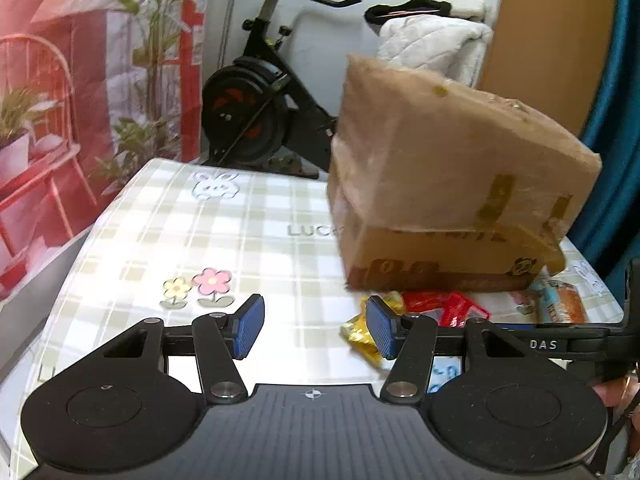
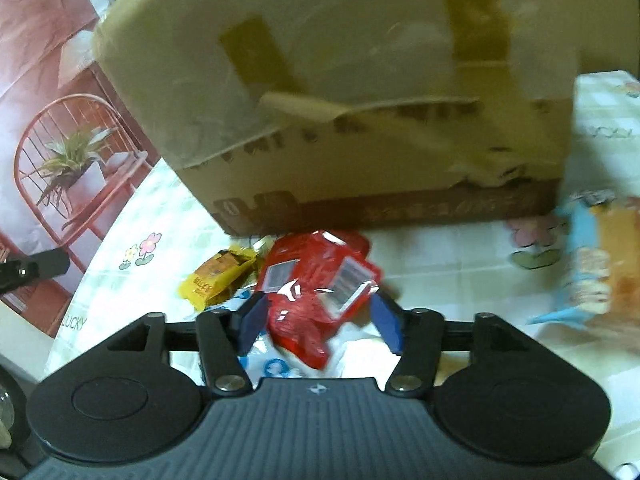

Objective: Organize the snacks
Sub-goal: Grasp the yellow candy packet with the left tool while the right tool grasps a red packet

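Our right claw (image 2: pixel 318 320) has its blue pads spread either side of a red snack packet (image 2: pixel 320 284), with no clear contact. Left of it we see a yellow packet (image 2: pixel 218 278) on the checked bench (image 2: pixel 440 264); a taped cardboard box (image 2: pixel 340 92) looms beyond.

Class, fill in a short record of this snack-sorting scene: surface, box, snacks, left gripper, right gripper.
surface: table with a checked cloth
box: cardboard box on the table, taped flaps, behind the snacks
snacks: red packet, yellow packet, blue-and-orange packet to the right
left gripper: left gripper open, nothing between the fingers, yellow packet beside its right finger
right gripper: right gripper open, its fingers either side of the red packet; contact unclear
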The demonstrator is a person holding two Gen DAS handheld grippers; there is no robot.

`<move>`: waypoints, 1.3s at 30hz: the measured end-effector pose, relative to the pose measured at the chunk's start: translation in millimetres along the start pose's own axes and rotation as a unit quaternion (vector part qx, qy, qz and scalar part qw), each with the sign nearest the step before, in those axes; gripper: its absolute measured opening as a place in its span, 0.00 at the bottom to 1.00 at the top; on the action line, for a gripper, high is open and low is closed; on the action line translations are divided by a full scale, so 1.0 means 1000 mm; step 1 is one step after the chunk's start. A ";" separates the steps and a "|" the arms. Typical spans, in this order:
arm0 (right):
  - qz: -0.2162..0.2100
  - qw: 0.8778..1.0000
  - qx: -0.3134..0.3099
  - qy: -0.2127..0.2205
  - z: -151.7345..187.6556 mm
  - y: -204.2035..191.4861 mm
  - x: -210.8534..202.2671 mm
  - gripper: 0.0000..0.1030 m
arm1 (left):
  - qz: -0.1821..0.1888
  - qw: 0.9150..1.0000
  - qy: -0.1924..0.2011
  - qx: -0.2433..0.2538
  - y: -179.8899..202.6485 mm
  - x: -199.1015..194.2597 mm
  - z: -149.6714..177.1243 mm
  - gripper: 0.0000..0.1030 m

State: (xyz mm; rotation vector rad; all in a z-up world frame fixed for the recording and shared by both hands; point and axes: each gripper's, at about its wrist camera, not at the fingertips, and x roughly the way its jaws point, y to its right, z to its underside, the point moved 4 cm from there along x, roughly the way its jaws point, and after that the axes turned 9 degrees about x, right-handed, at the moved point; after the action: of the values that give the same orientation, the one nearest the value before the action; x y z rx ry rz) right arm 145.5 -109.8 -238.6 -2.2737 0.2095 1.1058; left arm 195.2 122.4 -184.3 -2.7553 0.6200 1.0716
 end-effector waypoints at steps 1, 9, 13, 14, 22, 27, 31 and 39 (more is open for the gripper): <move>0.010 1.000 -0.009 -0.002 0.001 -0.004 0.005 0.65 | 0.000 1.000 -0.003 -0.005 -0.003 0.002 0.002 0.57; 0.046 0.998 -0.039 0.002 0.004 -0.018 0.030 0.66 | 0.007 1.000 -0.012 -0.020 -0.004 0.014 0.009 0.57; 0.056 0.996 -0.076 0.001 0.006 -0.023 0.033 0.65 | 0.014 1.000 -0.015 -0.019 0.002 0.020 0.010 0.57; 0.059 0.994 -0.092 0.000 0.009 -0.024 0.033 0.65 | 0.016 1.000 -0.016 -0.018 0.004 0.021 0.011 0.57; 0.037 0.992 -0.119 0.012 0.026 -0.017 0.017 0.47 | 0.049 0.998 -0.036 0.003 0.023 0.043 0.014 0.58; 0.016 0.993 -0.108 0.041 0.028 -0.011 -0.003 0.36 | 0.071 0.996 -0.049 0.015 0.034 0.069 0.012 0.58; 0.007 0.993 -0.108 0.044 0.024 -0.008 -0.008 0.32 | 0.075 0.995 -0.066 0.030 0.046 0.096 0.009 0.58; -0.002 0.995 -0.087 0.040 0.021 0.003 -0.013 0.32 | 0.066 0.991 -0.096 0.065 0.064 0.131 0.009 0.59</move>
State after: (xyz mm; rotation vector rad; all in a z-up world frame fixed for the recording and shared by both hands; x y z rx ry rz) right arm 122.3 -102.2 -240.1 -2.4737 0.1457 1.0670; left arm 250.6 23.6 -276.4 -2.4928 0.8206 1.2572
